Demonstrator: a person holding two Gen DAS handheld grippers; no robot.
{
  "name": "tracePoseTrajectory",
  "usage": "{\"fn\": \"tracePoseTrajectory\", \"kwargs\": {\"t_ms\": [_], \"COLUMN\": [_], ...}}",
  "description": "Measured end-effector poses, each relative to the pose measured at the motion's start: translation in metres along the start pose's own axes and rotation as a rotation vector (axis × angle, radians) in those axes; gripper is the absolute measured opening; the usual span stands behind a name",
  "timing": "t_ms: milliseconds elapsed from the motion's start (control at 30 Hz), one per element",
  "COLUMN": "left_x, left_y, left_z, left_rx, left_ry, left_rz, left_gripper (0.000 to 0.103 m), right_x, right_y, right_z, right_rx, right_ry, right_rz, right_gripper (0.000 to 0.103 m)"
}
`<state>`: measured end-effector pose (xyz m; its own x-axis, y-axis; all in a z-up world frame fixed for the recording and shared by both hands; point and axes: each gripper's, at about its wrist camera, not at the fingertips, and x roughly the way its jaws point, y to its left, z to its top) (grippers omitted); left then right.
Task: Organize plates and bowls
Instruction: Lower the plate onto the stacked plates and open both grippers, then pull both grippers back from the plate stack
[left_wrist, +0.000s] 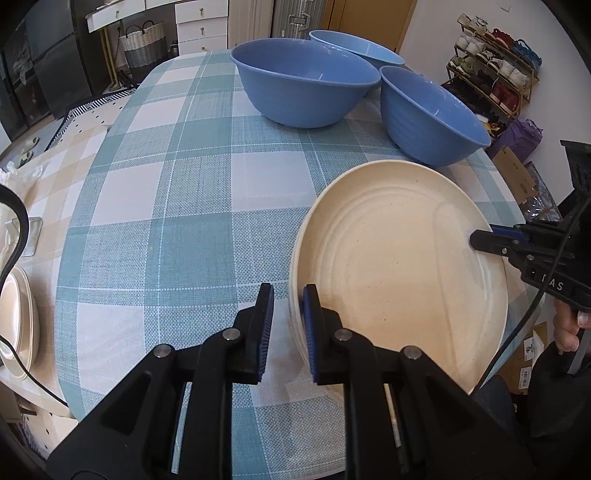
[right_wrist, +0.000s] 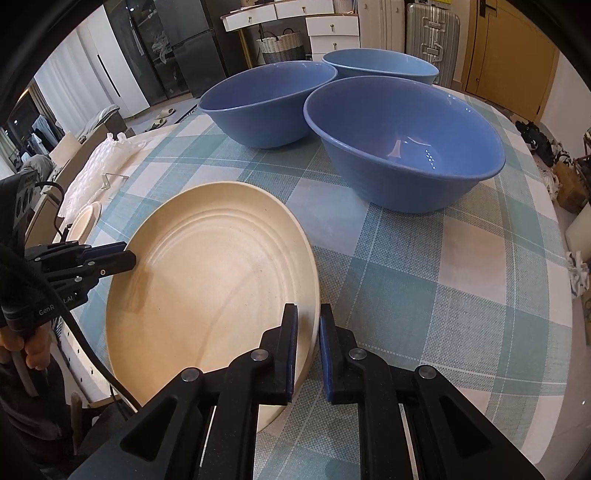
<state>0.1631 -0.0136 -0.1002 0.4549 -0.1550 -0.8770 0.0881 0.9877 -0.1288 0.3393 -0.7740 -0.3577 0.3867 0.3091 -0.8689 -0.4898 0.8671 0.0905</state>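
Checked cloth covers the surface (left_wrist: 192, 206), which carries, from left to right, a stack of cream plates (left_wrist: 20, 325) at its left edge, the cream plate (left_wrist: 399, 280) in hand near the front, and three blue bowls (left_wrist: 303, 85) at the back. The left gripper (left_wrist: 288, 325) and right gripper (right_wrist: 307, 343) straddle opposite rims, jaws narrow; whether they pinch cannot be told. Judged step: a two-handed plate lift. Next, carry it level to the stack.
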Motion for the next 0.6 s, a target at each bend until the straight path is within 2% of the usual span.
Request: {"fn": "tracePoseTrajectory", "kwargs": {"t_ms": [133, 300, 367, 433, 467, 533, 600], "left_x": [-0.003, -0.008, -0.01, -0.012, -0.014, -0.018, -0.022], "left_y": [0.001, 0.004, 0.004, 0.004, 0.004, 0.004, 0.003], "left_z": [-0.001, -0.002, -0.003, -0.004, -0.004, -0.004, -0.003], "left_rx": [-0.001, -0.011, -0.011, -0.011, -0.011, -0.011, -0.008], "left_ry": [-0.005, -0.01, -0.012, -0.021, -0.028, -0.04, -0.054], "left_rz": [0.0, 0.013, 0.011, 0.006, 0.003, -0.004, -0.002], "left_gripper": [0.013, 0.022, 0.032, 0.051, 0.054, 0.068, 0.074], "right_x": [0.001, 0.001, 0.0, -0.002, -0.003, -0.007, -0.009], "right_y": [-0.001, -0.005, -0.006, -0.007, -0.008, -0.01, -0.011], "right_z": [0.0, -0.001, -0.002, -0.003, -0.002, -0.002, -0.002], "right_rx": [0.008, 0.028, 0.027, 0.033, 0.037, 0.045, 0.049], "right_ry": [-0.001, -0.003, -0.003, -0.011, -0.02, -0.03, -0.035], "right_rz": [0.026, 0.036, 0.038, 0.05, 0.056, 0.058, 0.063], "right_gripper": [0.018, 0.029, 0.035, 0.043, 0.047, 0.051, 0.057]}}
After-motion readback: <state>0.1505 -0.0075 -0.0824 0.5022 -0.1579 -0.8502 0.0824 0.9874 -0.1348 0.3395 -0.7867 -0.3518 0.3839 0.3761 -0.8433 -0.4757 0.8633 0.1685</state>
